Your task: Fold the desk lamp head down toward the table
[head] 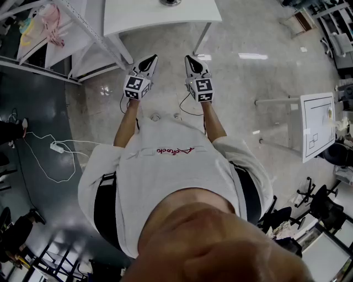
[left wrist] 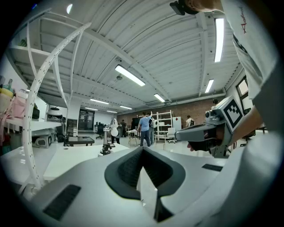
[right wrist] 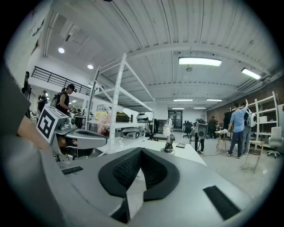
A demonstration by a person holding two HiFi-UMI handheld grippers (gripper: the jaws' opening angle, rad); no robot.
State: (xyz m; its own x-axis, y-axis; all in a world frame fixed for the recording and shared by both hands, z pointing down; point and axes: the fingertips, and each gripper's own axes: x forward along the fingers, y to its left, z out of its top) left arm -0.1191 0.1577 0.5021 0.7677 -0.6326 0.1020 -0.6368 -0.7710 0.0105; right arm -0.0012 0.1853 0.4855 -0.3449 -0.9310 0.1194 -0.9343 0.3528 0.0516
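The desk lamp (left wrist: 106, 141) stands upright on the white table (head: 160, 19), small and far ahead of both grippers; its pale head and dark base also show in the right gripper view, lamp (right wrist: 168, 137). In the head view only the lamp base (head: 170, 2) peeks in at the top edge. My left gripper (head: 151, 58) and right gripper (head: 191, 58) are held side by side, roughly level, short of the table's near edge. Both are shut with nothing between the jaws, as the left gripper (left wrist: 142, 149) and right gripper (right wrist: 141, 150) close-ups confirm.
A white shelf rack (head: 71, 33) with pink and yellow items stands left of the table. A small white stand (head: 317, 124) is at the right. A power strip and cable (head: 57, 147) lie on the floor at left. People (left wrist: 144, 128) stand far behind.
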